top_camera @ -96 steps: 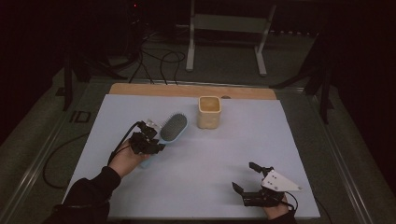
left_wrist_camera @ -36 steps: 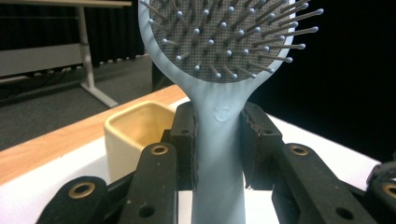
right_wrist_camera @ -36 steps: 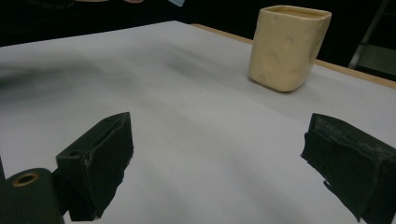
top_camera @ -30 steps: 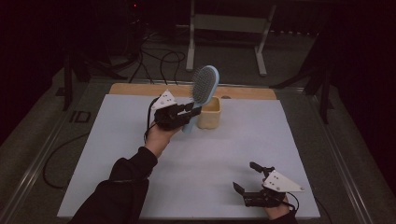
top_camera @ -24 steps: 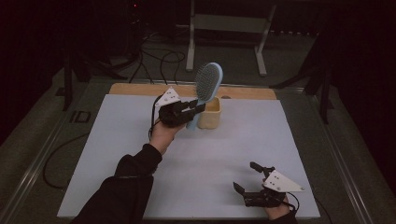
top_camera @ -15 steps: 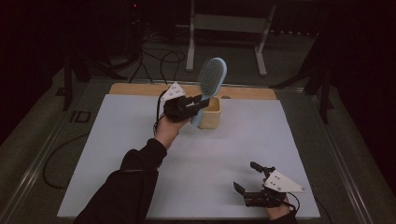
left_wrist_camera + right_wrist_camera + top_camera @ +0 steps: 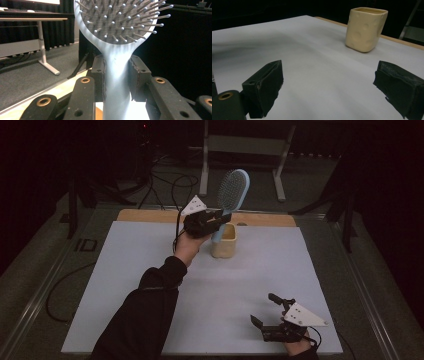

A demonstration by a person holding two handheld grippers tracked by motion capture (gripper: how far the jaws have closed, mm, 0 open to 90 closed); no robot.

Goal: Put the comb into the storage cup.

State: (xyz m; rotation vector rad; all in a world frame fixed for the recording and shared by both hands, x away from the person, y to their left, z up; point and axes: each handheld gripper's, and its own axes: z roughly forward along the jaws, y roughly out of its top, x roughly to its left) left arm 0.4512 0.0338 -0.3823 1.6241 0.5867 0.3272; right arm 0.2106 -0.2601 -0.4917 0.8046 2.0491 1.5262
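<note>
The left gripper [image 7: 220,217] is clamping its pads [image 7: 137,75] on the neck of a light-blue hairbrush [image 7: 231,195], holding it upright, bristled head up, at the far side of the white table [image 7: 125,285]. The brush's handle is hanging just over the near-left rim of the cream cup [image 7: 223,241]. At the near right, the right gripper [image 7: 264,309] is resting with jaws spread wide, gripping nothing.

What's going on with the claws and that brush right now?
Left claw clamped on hairbrush handle, bristle head up, above the cream cup. Right claw open, holding nothing, low over the table. Nothing blocking the cup.
</note>
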